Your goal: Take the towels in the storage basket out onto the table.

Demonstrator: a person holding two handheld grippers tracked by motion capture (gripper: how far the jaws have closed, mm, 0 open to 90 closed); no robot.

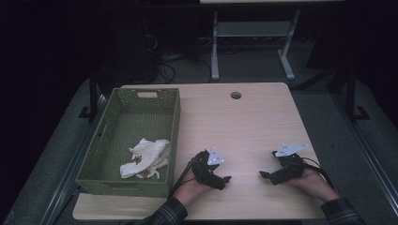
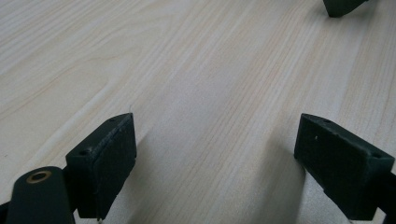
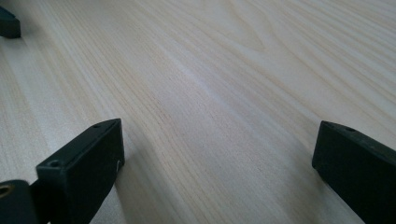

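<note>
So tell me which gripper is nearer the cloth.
Left. The left gripper rests on the table just right of the basket that holds the cloth; the right gripper sits farther right, beyond it.

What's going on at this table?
A person sits at a wooden table holding a gripper tool in each hand. The left gripper and right gripper both rest on the bare tabletop, jaws open, holding nothing. To the left, a crumpled white cloth lies inside a green basket.

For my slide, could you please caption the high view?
Both open claws, left and right, rest on the table beside a basket holding a cloth.
</note>
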